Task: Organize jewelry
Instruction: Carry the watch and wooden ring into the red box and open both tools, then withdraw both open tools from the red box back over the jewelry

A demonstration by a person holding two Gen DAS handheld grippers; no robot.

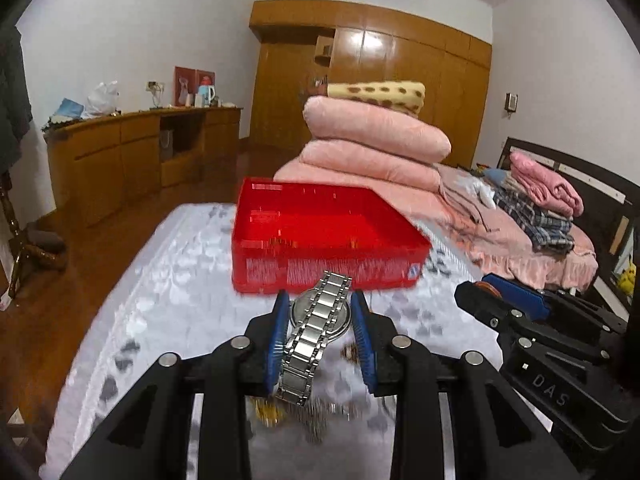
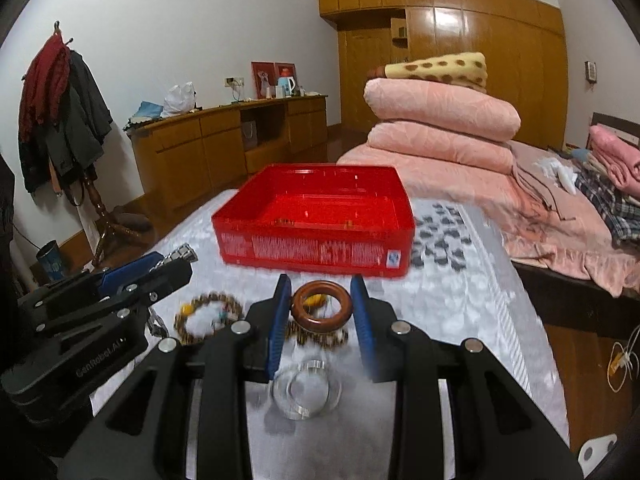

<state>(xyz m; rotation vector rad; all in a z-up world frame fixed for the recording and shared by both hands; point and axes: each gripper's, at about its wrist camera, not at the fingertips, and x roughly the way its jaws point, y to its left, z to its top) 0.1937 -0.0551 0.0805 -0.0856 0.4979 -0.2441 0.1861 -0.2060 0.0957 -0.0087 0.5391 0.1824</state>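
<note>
Left claw [image 1: 320, 330] pinching watch [image 1: 320, 320], right claw [image 2: 320, 312] pinching brown ring [image 2: 322, 307]; watch band hangs loose (could snag the rim of red box [image 1: 320, 270] ahead).

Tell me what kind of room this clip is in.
Most likely a home bedroom: folded quilts stacked on a bed, a wooden wardrobe on the far wall, and a coat rack hung with clothes.

You're in a home bedroom: folded pink quilts [image 2: 440, 120] stacked on a bed [image 2: 520, 216], a wooden wardrobe [image 2: 460, 60] (glossy doors), and coats on a rack [image 2: 60, 112].
</note>
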